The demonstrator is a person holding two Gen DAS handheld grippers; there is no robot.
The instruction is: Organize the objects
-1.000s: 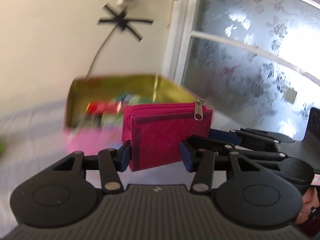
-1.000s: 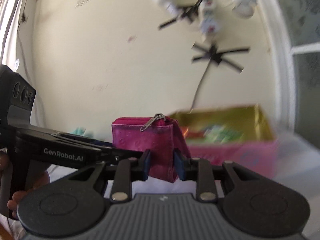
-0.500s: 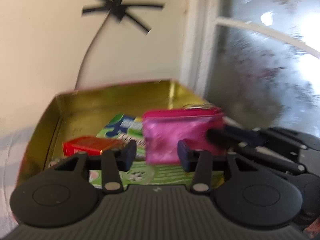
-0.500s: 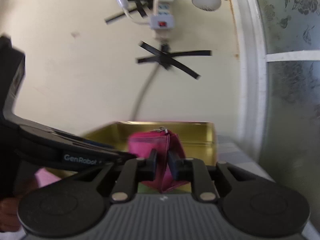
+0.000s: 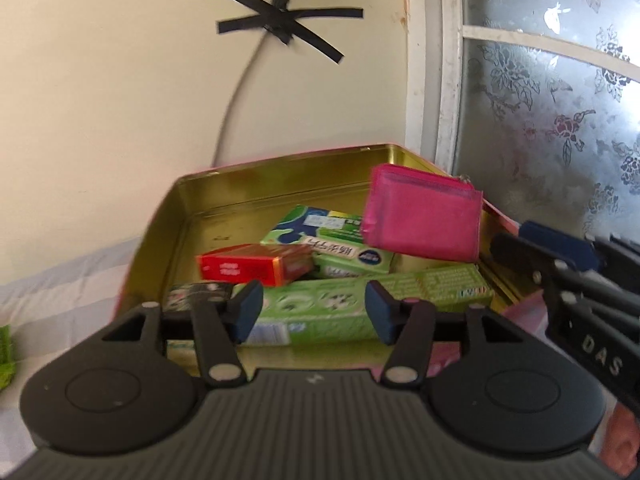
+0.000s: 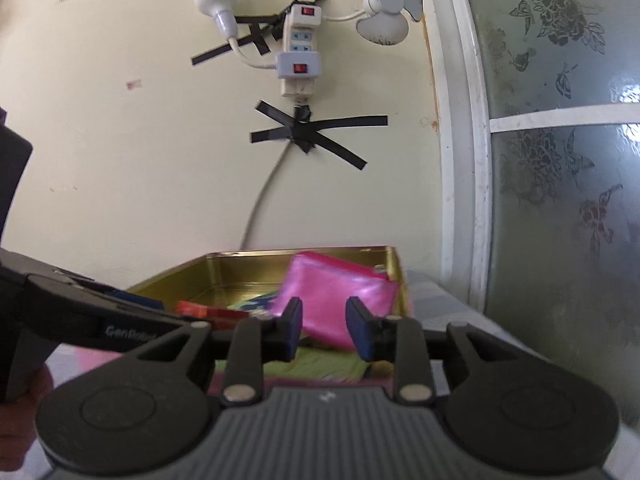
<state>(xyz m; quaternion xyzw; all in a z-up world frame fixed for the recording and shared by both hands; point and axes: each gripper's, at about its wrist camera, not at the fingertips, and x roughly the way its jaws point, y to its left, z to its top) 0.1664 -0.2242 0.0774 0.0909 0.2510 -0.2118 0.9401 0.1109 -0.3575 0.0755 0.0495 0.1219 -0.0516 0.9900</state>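
Left gripper [image 5: 313, 312] jaws opening, empty, pink wallet [image 5: 424, 218] tilted over boxes in gold tin [image 5: 280, 184]

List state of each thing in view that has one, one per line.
left claw: opening, nothing between the pads
right claw: opening, released, wallet beyond the pads
pink wallet: zipped, tilted, in the tin atop the boxes
gold tin: lid off, part filled
red box: closed, lying flat
green boxes: closed, lying flat

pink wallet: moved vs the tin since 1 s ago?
Yes. The pink wallet was clamped between both grippers short of the gold tin; now it is released, tilted over the tin's right side above the boxes.
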